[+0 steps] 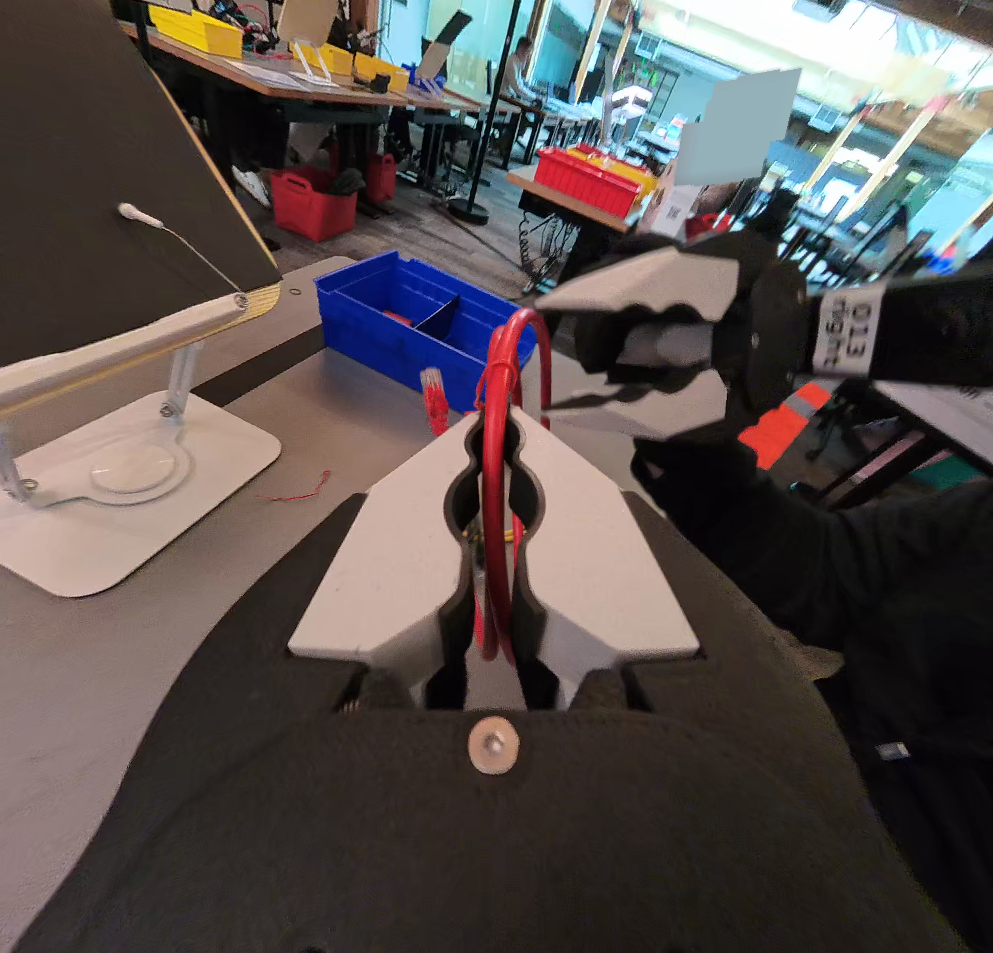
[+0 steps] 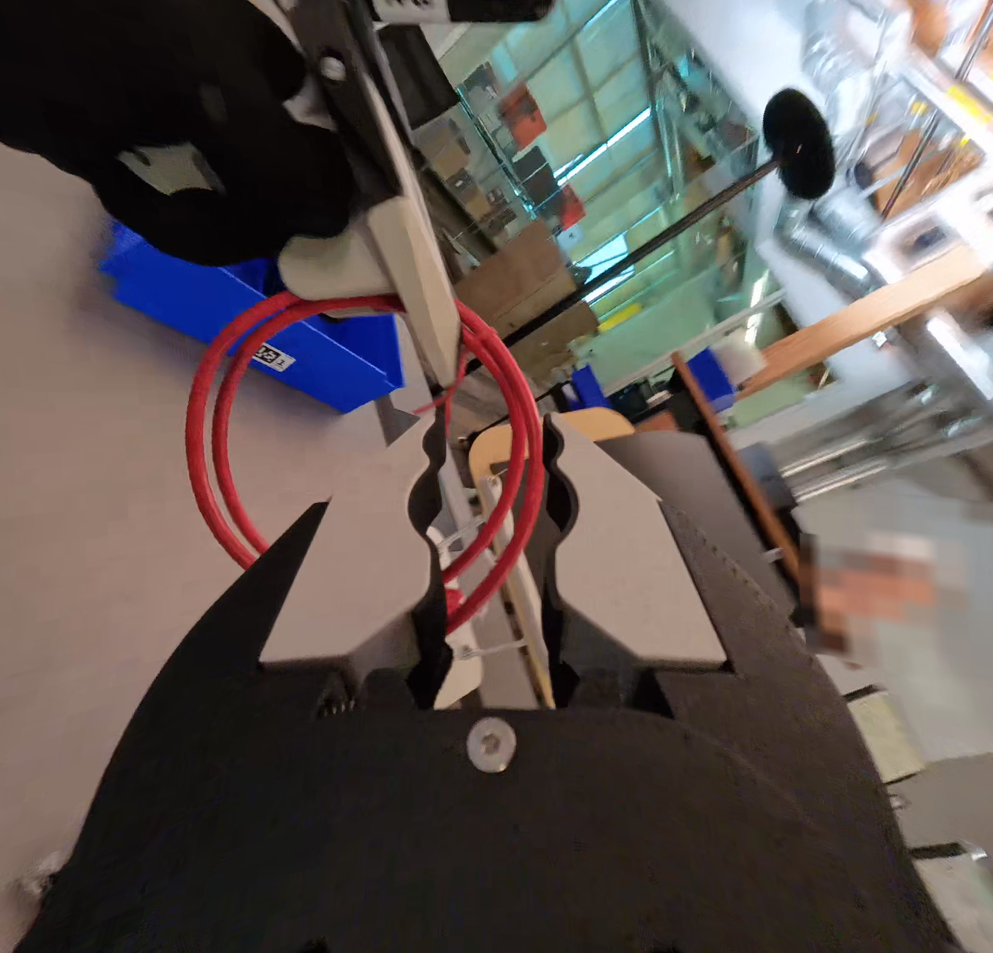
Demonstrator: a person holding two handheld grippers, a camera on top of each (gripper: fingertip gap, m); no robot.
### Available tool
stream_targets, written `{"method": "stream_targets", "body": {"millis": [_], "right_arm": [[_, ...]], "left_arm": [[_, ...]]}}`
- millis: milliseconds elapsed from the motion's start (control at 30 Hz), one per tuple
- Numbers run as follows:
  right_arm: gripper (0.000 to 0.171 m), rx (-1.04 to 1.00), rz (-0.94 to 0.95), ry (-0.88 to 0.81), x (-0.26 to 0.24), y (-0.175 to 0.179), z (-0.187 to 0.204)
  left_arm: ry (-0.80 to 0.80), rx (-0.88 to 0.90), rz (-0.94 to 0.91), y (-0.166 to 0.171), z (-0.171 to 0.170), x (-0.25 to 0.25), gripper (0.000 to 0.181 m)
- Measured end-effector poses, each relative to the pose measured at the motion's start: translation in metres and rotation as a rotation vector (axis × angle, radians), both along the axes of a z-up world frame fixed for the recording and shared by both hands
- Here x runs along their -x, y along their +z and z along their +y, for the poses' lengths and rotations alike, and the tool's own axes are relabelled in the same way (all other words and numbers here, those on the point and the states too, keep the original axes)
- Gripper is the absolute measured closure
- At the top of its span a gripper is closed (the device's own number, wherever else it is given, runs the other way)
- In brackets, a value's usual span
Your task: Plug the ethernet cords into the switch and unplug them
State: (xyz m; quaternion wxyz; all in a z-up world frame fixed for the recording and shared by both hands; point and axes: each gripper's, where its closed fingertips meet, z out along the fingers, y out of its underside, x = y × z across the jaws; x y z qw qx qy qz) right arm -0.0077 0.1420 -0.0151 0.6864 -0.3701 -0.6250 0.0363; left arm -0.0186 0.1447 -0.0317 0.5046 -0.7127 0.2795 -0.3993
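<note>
A red ethernet cord (image 1: 494, 497) is coiled in a loop and held above the grey table (image 1: 161, 658). My left gripper (image 1: 494, 416) is shut on the coil. One red plug (image 1: 435, 395) with a clear tip sticks up beside its fingers. My right gripper (image 1: 545, 354) comes in from the right with its jaws apart around the top of the loop. In the right wrist view the right gripper (image 2: 491, 424) is open and the cord (image 2: 215, 416) passes between its fingers without being pinched. The left gripper (image 2: 440, 357) clamps the coil's top. No switch is in view.
A blue divided bin (image 1: 376, 303) stands on the table just behind the cord; it also shows in the right wrist view (image 2: 322, 357). A black board on a white stand (image 1: 134, 470) is at the left. A thin red twist tie (image 1: 301, 492) lies on the table. Less than 4 cm separates the two grippers' tips.
</note>
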Motion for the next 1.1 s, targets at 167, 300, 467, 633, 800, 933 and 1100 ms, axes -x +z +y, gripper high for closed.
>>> {"method": "stream_targets", "body": {"millis": [167, 300, 467, 633, 800, 933, 1100], "right_arm": [[0.138, -0.141, -0.071, -0.043, 0.021, -0.006, -0.012], [0.132, -0.221, -0.044, -0.127, 0.028, -0.003, -0.006], [0.155, -0.265, -0.03, -0.182, 0.03, -0.003, -0.002], [0.169, -0.244, 0.021, -0.177, 0.028, 0.001, -0.002], [0.171, 0.012, 0.071, -0.082, 0.025, -0.001, -0.002], [0.171, 0.326, 0.17, 0.075, 0.018, 0.005, -0.006], [0.171, 0.808, 0.314, 0.355, 0.013, 0.016, -0.018]], "left_arm": [[-0.046, 0.036, -0.139, 0.015, -0.009, 0.004, 0.181], [-0.071, 0.074, -0.218, 0.019, -0.012, 0.006, 0.181], [-0.102, 0.127, -0.282, 0.021, -0.016, 0.006, 0.18], [-0.097, 0.127, -0.281, 0.021, -0.018, 0.003, 0.181], [-0.076, 0.037, -0.197, 0.02, -0.018, 0.0, 0.181], [-0.045, -0.08, -0.13, 0.027, -0.019, 0.004, 0.181], [0.061, -0.27, 0.009, 0.037, -0.019, 0.008, 0.18]]}}
